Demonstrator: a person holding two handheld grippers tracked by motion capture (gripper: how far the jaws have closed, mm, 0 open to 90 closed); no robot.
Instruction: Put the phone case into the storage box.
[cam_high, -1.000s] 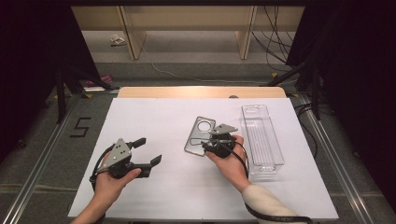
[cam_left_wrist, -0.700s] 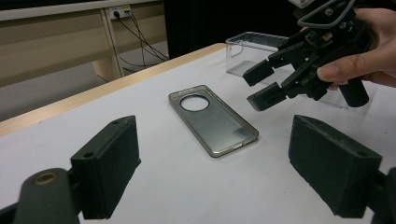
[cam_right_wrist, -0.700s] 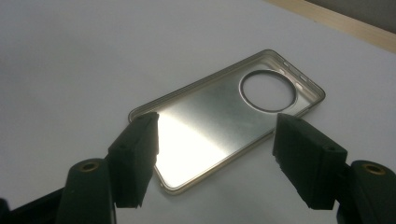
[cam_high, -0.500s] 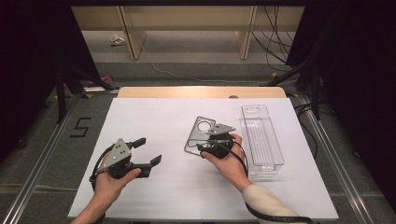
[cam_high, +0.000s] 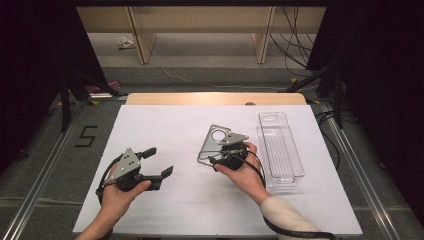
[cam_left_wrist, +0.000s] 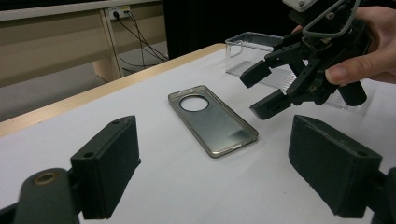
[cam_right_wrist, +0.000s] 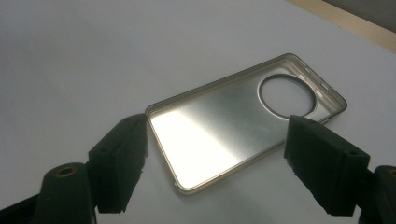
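A grey translucent phone case (cam_high: 212, 141) with a round camera hole lies flat, open side up, on the white table (cam_high: 165, 125). My right gripper (cam_high: 214, 159) hovers over its near end, and the jaws have just been opening. In the right gripper view the case (cam_right_wrist: 233, 135) lies between the spread pads (cam_right_wrist: 121, 158) without being pressed. My left gripper (cam_high: 159, 161) is held open to the left, apart from the case, with nothing between its fingers. In the left gripper view, the case (cam_left_wrist: 212, 119) and the right gripper (cam_left_wrist: 264, 91) are ahead of the open left gripper (cam_left_wrist: 215, 172).
A clear, long plastic tray (cam_high: 280, 145) stands to the right of the case, close to the right hand; the left gripper view shows this tray (cam_left_wrist: 252, 46) too. The table's wooden far edge (cam_high: 215, 98) borders a floor with cables. A "5" mark (cam_high: 86, 136) lies left of the table.
The right gripper's jaws have spread wider over the near end of the case. Both hands have stayed where they were, and the case has not moved.
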